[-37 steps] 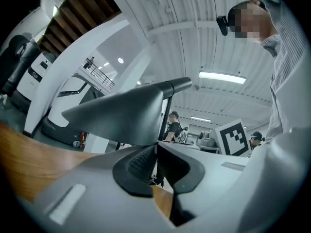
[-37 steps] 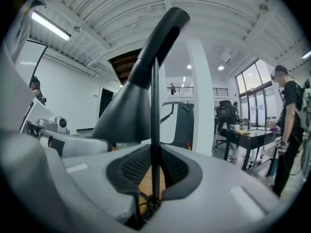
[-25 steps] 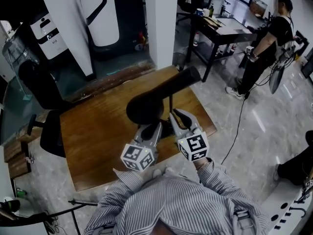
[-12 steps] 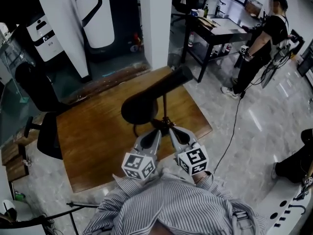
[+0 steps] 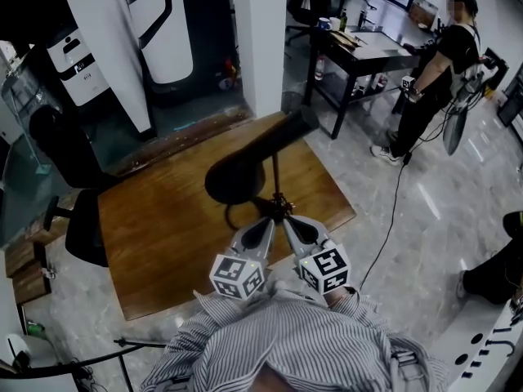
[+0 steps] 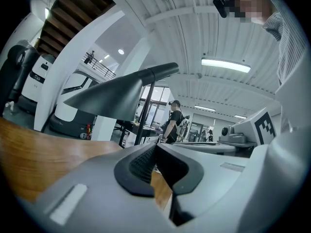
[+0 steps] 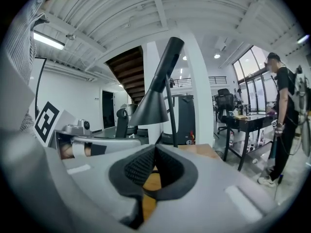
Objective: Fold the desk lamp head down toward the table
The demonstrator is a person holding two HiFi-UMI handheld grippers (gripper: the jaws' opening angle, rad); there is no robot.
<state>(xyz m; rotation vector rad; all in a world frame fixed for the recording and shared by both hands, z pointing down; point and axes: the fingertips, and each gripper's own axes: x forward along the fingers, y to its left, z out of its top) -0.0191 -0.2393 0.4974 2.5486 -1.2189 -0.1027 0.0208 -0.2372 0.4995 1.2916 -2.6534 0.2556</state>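
A second ago the right hand-held gripper [image 5: 287,217] had its jaws spread just in front of the lamp [image 5: 282,133]. Now they are clenched together. Its own view shows only bare tabletop [image 5: 163,235] through the gap under the pads, with nothing caught.

The left hand-held gripper [image 5: 267,220] is also clenched on nothing. Both tips have drawn in to meet at the foot of the lamp's pole [image 5: 275,174], below the head [image 5: 237,178].

The lamp looks unchanged. It stands on the tabletop with the head raised and slanting off the pole, not folded.

I judge that the closing won no hold on the lamp, so the fold has not begun. A gripper would have to open again to grasp the lamp, or push with closed tips.
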